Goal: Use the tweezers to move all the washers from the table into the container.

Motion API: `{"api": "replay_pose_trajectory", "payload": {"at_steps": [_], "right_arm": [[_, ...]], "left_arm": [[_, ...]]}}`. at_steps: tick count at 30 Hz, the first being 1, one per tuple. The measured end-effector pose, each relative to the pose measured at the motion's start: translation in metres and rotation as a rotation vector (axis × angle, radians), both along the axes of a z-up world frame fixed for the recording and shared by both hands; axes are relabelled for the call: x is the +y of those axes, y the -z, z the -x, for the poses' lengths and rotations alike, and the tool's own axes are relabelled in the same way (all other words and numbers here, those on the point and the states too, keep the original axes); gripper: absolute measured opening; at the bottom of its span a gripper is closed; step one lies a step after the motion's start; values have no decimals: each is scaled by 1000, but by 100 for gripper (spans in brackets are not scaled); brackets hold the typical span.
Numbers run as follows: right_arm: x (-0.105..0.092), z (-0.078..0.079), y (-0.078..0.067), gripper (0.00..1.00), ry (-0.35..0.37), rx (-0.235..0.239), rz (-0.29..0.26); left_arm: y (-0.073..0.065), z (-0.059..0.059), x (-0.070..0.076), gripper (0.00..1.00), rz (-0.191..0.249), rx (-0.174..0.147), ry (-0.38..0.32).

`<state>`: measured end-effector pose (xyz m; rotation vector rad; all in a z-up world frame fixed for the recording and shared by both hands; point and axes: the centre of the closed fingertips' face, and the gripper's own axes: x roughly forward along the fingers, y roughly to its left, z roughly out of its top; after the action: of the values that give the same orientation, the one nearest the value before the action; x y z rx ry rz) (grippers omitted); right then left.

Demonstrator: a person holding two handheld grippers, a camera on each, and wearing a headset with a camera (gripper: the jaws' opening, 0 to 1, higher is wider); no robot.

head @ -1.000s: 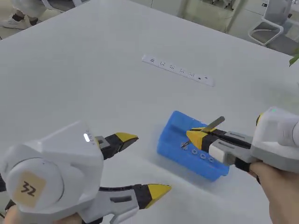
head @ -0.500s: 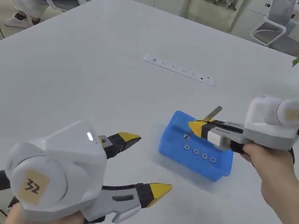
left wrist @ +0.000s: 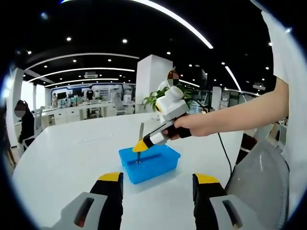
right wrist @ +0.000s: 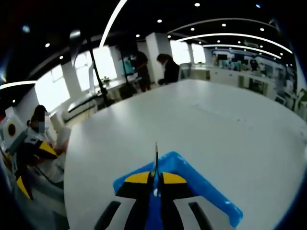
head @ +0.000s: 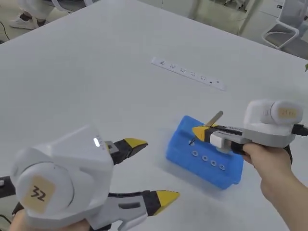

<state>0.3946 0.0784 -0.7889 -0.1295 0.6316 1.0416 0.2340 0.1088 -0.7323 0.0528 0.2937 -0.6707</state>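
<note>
The right gripper (head: 195, 131) is at the right side of the table (head: 72, 72), held by a hand (head: 267, 161). Its fingers (right wrist: 139, 178) are closed together on the tweezers (head: 214, 119). The tweezers stand tilted: the upper end goes up and to the far right above the yellow fingers, and the thin tip points down into the blue container (head: 192, 166), at its far left part. In the right gripper view the tip is a thin dark line that rises between the two fingers, over the floor of the container. I cannot tell if the tip holds something, because it is too small.

The container lies on the table toward the right, with its long side going from the far left to the near right. Four small washers (head: 204, 157) lie inside it in a row along the near wall, apart from the tip of the tweezers.

The left gripper (head: 159, 168) is at the near left, well apart from the container. Its fingers are wide open with nothing between them, and in the left gripper view the container is seen through the gap. A white power strip (head: 187, 73) lies on the far part of the table, well apart from the container.
</note>
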Motion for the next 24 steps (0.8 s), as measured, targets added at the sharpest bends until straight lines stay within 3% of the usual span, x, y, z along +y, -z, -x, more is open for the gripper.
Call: {"api": "replay_pose_trajectory", "payload": {"at_steps": [9, 24], "right_arm": [[4, -1, 17, 4, -34, 12, 45], [6, 1, 24, 4, -54, 13, 72]], "left_arm": [[2, 1, -1, 56, -6, 8, 7], [3, 1, -2, 55, -12, 13, 14]]}}
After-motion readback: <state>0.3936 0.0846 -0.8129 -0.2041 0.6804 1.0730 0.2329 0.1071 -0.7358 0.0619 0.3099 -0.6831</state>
